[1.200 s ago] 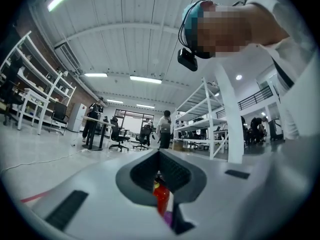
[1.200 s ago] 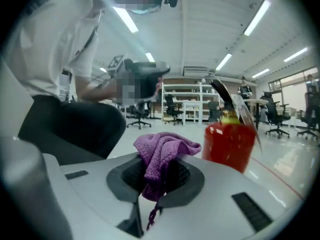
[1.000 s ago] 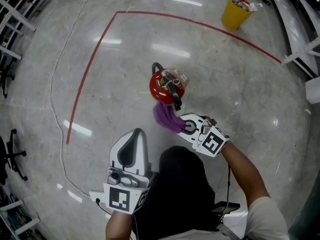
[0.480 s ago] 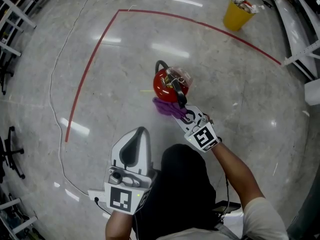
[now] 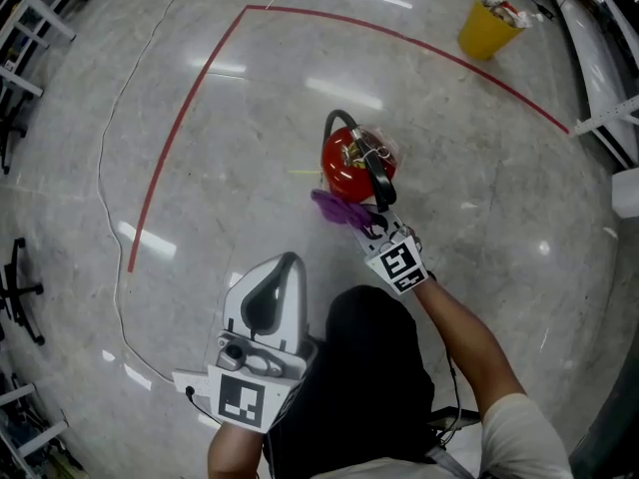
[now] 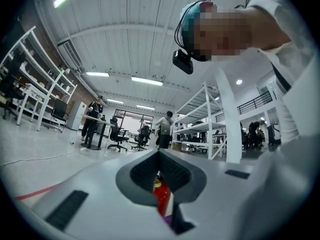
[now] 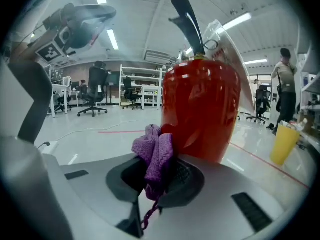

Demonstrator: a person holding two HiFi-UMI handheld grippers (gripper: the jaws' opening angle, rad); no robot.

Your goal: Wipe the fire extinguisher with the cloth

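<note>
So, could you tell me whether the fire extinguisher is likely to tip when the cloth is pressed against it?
Probably not easily: the fire extinguisher stands upright on the flat floor with a broad red body, so it looks heavy. Its glossy surface may let the purple cloth, pinched in the right tool, slide smoothly.

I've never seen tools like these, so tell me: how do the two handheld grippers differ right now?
The right gripper is clamped on a purple cloth; the left gripper is shut on nothing. The right gripper reaches out, with the cloth against the red fire extinguisher; the left gripper sits near the person's body, apart from it. Both are pale grey and carry a black-and-white marker cube.
</note>
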